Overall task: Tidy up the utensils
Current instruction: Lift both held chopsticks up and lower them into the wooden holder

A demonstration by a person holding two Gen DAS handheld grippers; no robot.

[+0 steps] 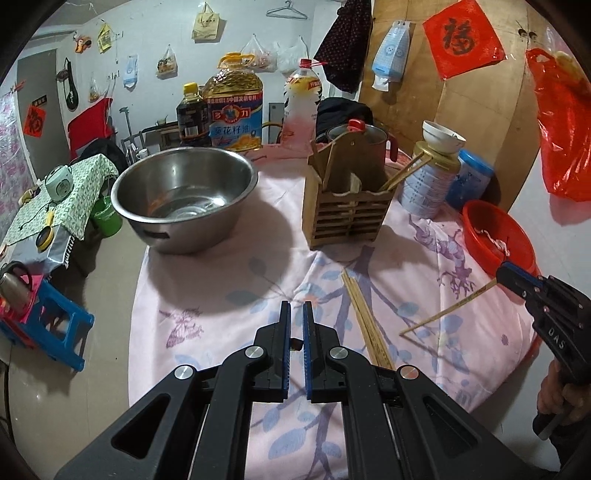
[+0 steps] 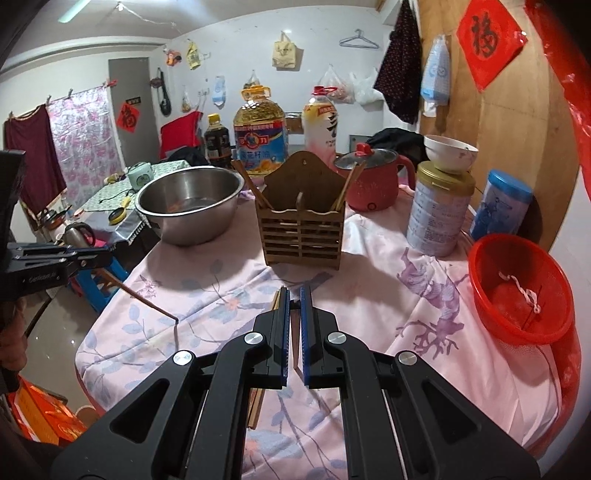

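In its own view each gripper's load is hard to make out. The other camera shows the left gripper [image 2: 105, 267] clamping a dark chopstick [image 2: 147, 301] at far left and the right gripper [image 1: 504, 275], marked "DAS", clamping a pale chopstick [image 1: 447, 310]. Loose chopsticks [image 1: 365, 321] lie lower centre, partly covered, below the wooden holder [image 1: 347, 218]; the oil jug [image 1: 234, 110] reads "多力".

Probably a lived-in home kitchen corner, oil jug [image 2: 259, 138], steel basin [image 1: 184, 192], wall-hung bags [image 1: 207, 22]
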